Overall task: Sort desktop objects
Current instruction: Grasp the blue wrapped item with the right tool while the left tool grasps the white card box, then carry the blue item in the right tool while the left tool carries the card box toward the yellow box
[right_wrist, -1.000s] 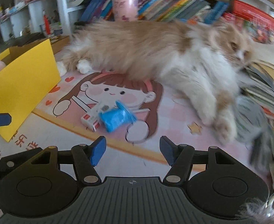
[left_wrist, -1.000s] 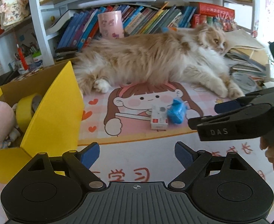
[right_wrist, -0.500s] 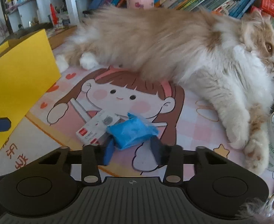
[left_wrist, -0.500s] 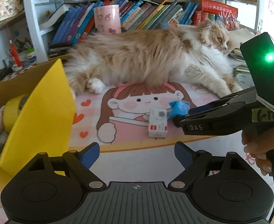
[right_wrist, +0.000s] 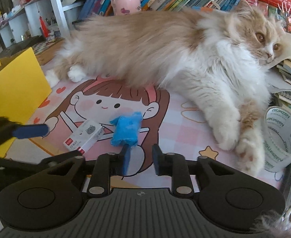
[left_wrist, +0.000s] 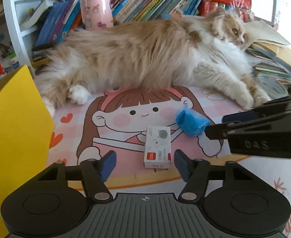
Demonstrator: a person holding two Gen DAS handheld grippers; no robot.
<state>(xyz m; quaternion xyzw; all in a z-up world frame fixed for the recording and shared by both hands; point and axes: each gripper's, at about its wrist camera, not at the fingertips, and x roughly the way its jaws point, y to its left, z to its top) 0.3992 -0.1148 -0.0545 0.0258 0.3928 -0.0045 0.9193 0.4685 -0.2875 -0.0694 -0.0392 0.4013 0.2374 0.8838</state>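
- Both grippers have moved in closer to the things on the mat (left_wrist: 70,119) than they were 1 second ago, and the right one has gone from wide to narrow.
- My left gripper (left_wrist: 145,164) has its jaws closing now. The white box (left_wrist: 158,146) lies between its 2 fingers, but the pads do not touch it; I see a gap on each side.
- My right gripper (right_wrist: 141,158) has its jaws pulled in narrow, with a bit of mat showing between them.
- The blue wad (right_wrist: 126,130) sits right at the tip of 1 finger (right_wrist: 125,156) and touches it. I cannot tell if it is pinched.
- The white box lies flat on the mat, just beside the blue wad, on the girl picture.
- A big fluffy cat (left_wrist: 145,59) lies across the mat behind both things.
- The yellow box (left_wrist: 16,119) stands at the left, well apart from them.
- A roll of tape (right_wrist: 282,134) sits by the cat's paws on the right.
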